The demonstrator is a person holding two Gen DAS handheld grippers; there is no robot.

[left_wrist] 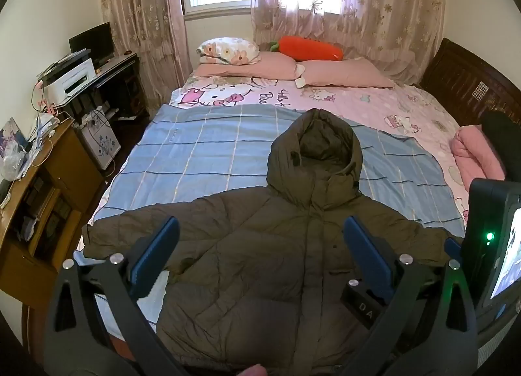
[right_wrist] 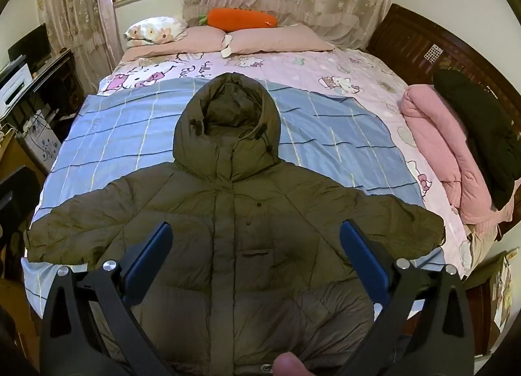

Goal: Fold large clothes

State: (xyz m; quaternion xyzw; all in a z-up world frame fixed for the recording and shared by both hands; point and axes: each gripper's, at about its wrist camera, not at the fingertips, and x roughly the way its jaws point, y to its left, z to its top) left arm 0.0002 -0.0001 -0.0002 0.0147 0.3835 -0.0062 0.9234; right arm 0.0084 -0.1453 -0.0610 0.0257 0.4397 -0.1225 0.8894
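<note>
Hovering with both tongs, left tongs and right tongs, spread wide above unfolded olive jacket on bed; folding not begun.

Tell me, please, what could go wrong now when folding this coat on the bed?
1. The coat is thick and puffy, so a folded sleeve may spring back open.
2. Its hem hangs over the bed's near edge, so a pull could drag the coat off.
3. The blue blanket under it lies loose; both open grippers, left and right, might pinch it together with the coat.
</note>
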